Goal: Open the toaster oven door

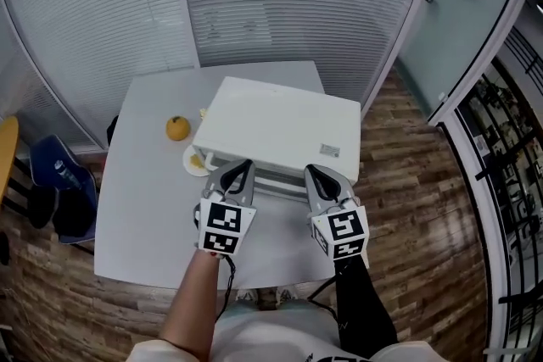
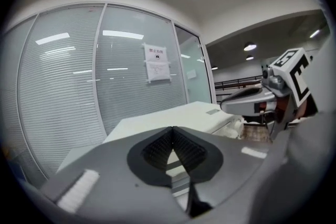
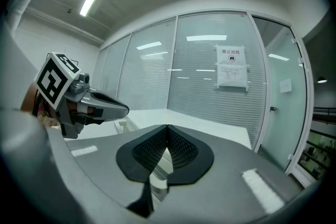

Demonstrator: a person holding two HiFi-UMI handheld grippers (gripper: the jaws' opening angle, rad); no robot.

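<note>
Sitting at the centre of the head view on the pale grey square bench (image 1: pixel 140 216), the white box-shaped metal toaster oven (image 1: pixel 280 125) is turning its front toward the person, so only its flat top and a thin strip of the oven door (image 1: pixel 277 180) are showing from above. The left gripper (image 1: pixel 240 169) is hovering at the lower left of that front and the right gripper (image 1: pixel 319 175) at the lower right, both pointing at the door and neither visibly touching it. Each gripper's own view is showing its ribbed black pads meeting at the tips with nothing between them, only the oven's front appearing through the gap behind. A round orange fruit (image 1: pixel 177 128) is lying on the bench to the upper left of the oven, and a small white plate (image 1: pixel 190 160) is peeking out at the oven's left corner. The door is probably going to behave as a stiff, hinged panel with smooth, slippery faces, likely swinging down on a bottom hinge, though the hinge is not showing. The oven itself is looking light enough to slide on the bench when pulled. The best hold is likely being offered by the bar-like handle along the door's upper edge, with one gripper opening around it while the other is bracing the top of the casing.
</note>
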